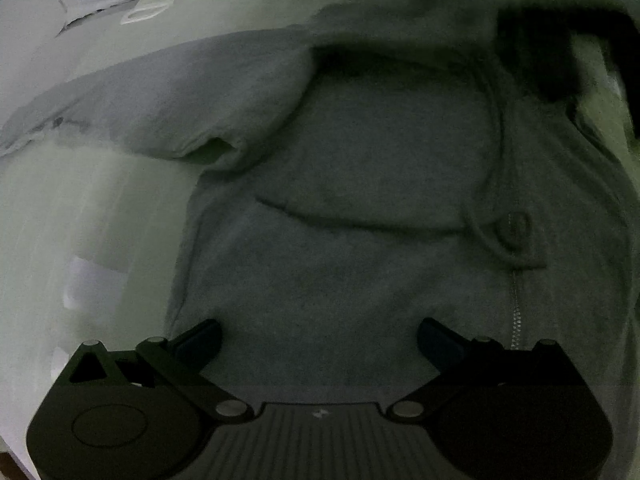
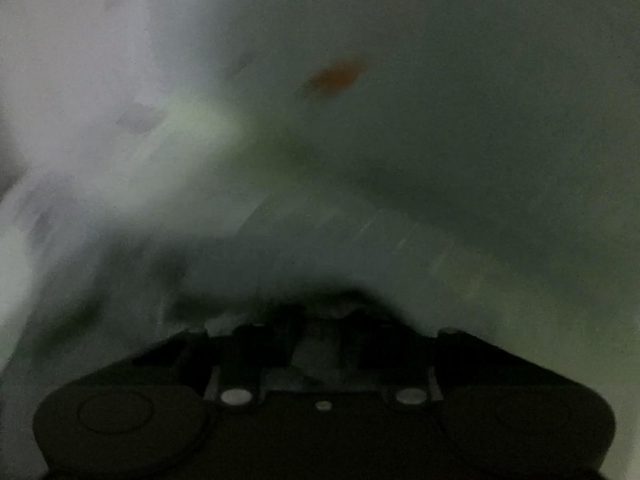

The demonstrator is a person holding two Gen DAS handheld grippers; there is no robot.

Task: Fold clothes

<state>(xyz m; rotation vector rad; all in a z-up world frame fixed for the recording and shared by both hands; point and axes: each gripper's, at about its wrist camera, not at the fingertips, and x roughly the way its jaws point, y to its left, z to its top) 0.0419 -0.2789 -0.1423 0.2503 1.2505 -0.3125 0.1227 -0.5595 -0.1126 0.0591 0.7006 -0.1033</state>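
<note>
A grey zip hoodie [image 1: 360,184] lies spread on a pale surface in the left wrist view, with its drawstring [image 1: 492,184] and zipper [image 1: 516,312] at the right and a folded sleeve [image 1: 168,120] at the upper left. My left gripper [image 1: 320,340] is open and empty just above the hoodie's lower part. In the blurred right wrist view, my right gripper [image 2: 318,340] has its fingers close together on pale grey cloth [image 2: 312,264] that drapes over the fingertips.
The pale surface [image 1: 80,220] shows left of the hoodie. A dark shape [image 1: 560,48] lies at the upper right near the hood. An orange blur [image 2: 336,76] shows in the right wrist view.
</note>
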